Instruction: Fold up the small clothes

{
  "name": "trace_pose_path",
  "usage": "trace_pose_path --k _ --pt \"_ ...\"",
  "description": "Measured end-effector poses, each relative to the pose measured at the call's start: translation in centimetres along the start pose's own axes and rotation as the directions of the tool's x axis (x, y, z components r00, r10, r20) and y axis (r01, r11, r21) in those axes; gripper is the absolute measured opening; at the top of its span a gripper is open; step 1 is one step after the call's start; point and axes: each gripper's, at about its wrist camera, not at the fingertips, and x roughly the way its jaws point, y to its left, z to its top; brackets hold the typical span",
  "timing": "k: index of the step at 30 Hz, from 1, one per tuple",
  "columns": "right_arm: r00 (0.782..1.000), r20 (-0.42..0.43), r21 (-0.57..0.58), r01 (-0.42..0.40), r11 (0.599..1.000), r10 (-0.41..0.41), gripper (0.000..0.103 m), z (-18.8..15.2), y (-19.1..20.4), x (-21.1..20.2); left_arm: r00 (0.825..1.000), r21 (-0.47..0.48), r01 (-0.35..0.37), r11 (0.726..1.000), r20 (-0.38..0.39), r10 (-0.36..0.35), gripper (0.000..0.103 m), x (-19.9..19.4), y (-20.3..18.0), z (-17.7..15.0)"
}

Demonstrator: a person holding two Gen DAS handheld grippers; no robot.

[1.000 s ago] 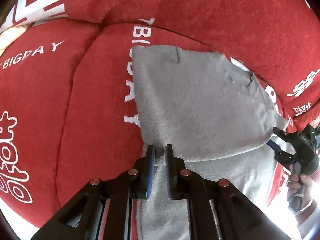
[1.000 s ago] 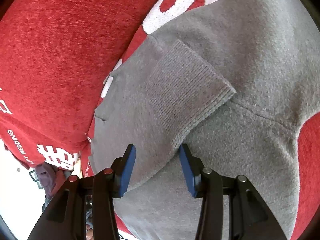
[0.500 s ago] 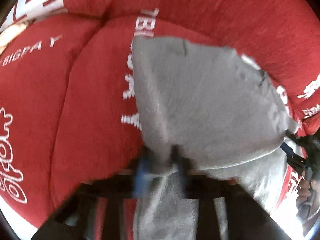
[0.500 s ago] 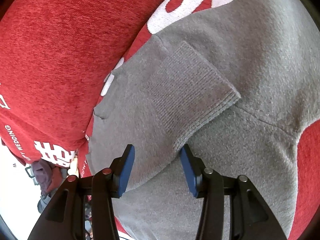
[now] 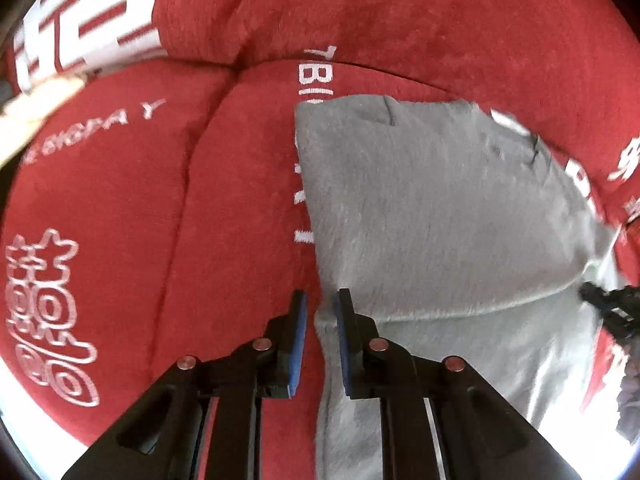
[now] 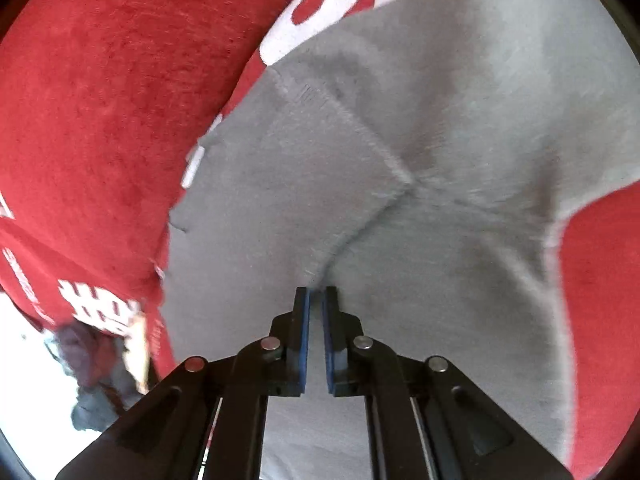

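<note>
A small grey fleece garment (image 5: 436,216) lies partly folded on a red cushion; it fills most of the right wrist view (image 6: 460,120). My left gripper (image 5: 320,304) sits at the garment's left fold edge, jaws a narrow gap apart, with the cloth edge between the tips. My right gripper (image 6: 316,296) is shut, pinching the grey cloth at the corner of the folded flap. The right gripper also shows at the right edge of the left wrist view (image 5: 612,304).
The red cushion (image 5: 160,216) with white lettering spreads under everything, with a raised red backrest (image 5: 400,20) behind. A seam (image 5: 188,184) runs between cushion sections. Dark items (image 6: 96,368) lie off the cushion's lower left edge.
My right gripper has closed from wide open onto the grey flap's corner. The left gripper shifted with blur and its jaws now stand slightly wider at the fold edge.
</note>
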Motion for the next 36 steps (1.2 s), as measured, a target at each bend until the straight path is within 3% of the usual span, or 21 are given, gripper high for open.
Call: trace_pose_path --k 4,5,6,7,8,13,20,23,30,36 --pt "0.999 -0.028 -0.017 0.037 0.999 -0.037 0.012 -1.0 -0.8 -1.5 1.0 0.008 -0.02 1.0 0.014 0.02 0.016 -1.1 -1.2 -0.8" --pt "0.999 -0.026 -0.018 0.044 0.999 -0.044 0.017 -1.4 -1.0 -1.9 1.0 0.006 -0.017 1.0 0.017 0.017 0.03 -1.4 -1.8 -1.1" --pt "0.999 -0.024 -0.019 0.046 0.999 -0.046 0.027 -1.6 -1.1 -2.2 1.0 0.006 -0.012 1.0 0.016 0.012 0.076 -1.4 -2.3 -1.1" --pt "0.999 -0.021 -0.02 0.046 0.999 -0.047 0.035 -2.0 -1.3 -2.7 1.0 0.001 -0.019 1.0 0.024 0.019 0.095 -1.8 -3.0 -1.4" --pt "0.999 -0.019 -0.02 0.044 0.999 -0.045 0.049 -2.3 -1.5 -3.0 0.998 0.003 -0.025 1.0 0.05 0.025 0.101 -2.4 -3.4 -1.8" --pt "0.999 -0.03 -0.036 0.035 0.999 -0.036 0.052 -3.2 -1.7 -3.7 1.0 0.069 -0.014 0.998 0.022 0.013 0.101 -2.3 -7.4 -2.7" --pt "0.999 -0.024 -0.052 0.025 0.998 -0.027 0.058 -3.5 -2.6 -5.4 0.992 0.129 0.067 0.989 -0.112 -0.053 0.101 0.0 -13.2 -3.9" --pt "1.0 -0.006 -0.03 0.024 0.999 -0.024 0.058 -3.1 -4.0 -6.5 0.988 0.156 0.096 0.983 -0.133 -0.075 0.101 -0.3 -15.8 -4.9" --pt "0.996 0.084 0.135 0.022 0.991 -0.034 0.058 -0.8 -11.5 -10.8 0.984 0.231 0.141 0.963 -0.137 -0.111 0.101 -0.5 -22.5 -5.4" --pt "0.974 0.208 0.301 0.025 0.953 -0.091 0.058 2.2 -19.2 -15.4 0.98 0.298 0.175 0.938 -0.144 -0.137 0.101 0.0 -28.7 -5.1"
